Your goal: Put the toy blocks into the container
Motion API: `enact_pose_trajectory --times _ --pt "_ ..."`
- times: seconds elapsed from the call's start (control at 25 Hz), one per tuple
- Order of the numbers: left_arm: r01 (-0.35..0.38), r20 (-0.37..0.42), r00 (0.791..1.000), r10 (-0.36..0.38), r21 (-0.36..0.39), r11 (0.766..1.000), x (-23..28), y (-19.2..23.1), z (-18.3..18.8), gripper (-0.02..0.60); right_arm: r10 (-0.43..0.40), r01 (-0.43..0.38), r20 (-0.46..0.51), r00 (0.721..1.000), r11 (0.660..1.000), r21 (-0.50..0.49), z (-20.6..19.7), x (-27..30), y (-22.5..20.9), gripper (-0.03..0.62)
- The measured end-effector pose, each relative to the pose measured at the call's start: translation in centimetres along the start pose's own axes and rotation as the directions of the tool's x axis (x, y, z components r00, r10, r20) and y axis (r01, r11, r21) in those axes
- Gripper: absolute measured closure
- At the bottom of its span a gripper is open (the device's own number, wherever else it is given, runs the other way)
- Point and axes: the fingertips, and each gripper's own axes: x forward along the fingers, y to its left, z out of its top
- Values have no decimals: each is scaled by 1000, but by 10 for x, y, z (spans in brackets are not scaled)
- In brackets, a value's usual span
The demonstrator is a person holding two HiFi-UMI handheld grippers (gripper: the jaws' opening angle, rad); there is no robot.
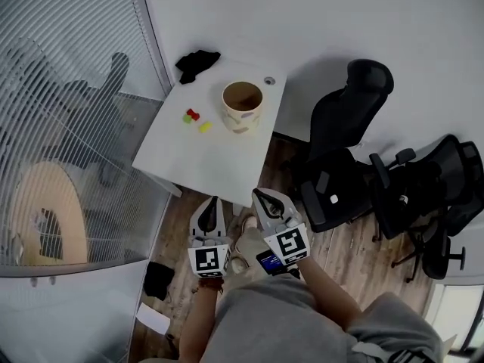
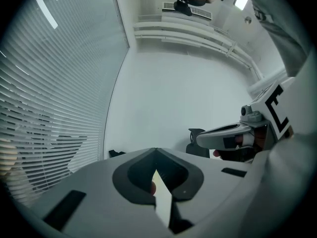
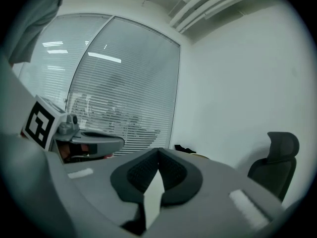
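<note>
Three small toy blocks, green (image 1: 186, 117), red (image 1: 193, 114) and yellow (image 1: 205, 126), lie on the white table (image 1: 189, 161) just left of a beige cup-like container (image 1: 242, 106). Both grippers hover side by side over the wooden floor, short of the table's near edge and well away from the blocks. My left gripper (image 1: 212, 202) has its jaws together with nothing between them, as its own view (image 2: 156, 150) confirms. Beside it, my right gripper (image 1: 262, 195) also has its jaws together and empty (image 3: 158, 150). The blocks are hidden in both gripper views.
A black cloth (image 1: 197, 63) and a small round silver piece (image 1: 268, 80) lie at the table's far end. Black office chairs (image 1: 349, 127) (image 1: 431, 195) crowd the right. A glass wall with blinds (image 1: 68, 104) runs along the left. A paper sheet (image 1: 153, 318) lies on the floor.
</note>
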Motion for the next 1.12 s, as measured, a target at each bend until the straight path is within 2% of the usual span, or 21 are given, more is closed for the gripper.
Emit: enact_pose_trajectory --times 0.4,0.88,1.12 --pt "60 -56 997 -57 49 997 83 36 -6 574 3 -3 9 1000 1000 20 -13 83 -45 583" --pt "123 -136 984 -111 80 989 189 57 -21 574 -13 18 -38 999 993 113 -40 144 -110 583" --pt "148 -199 972 -128 92 985 220 80 -36 574 -79 88 -65 995 985 148 -48 159 -131 583"
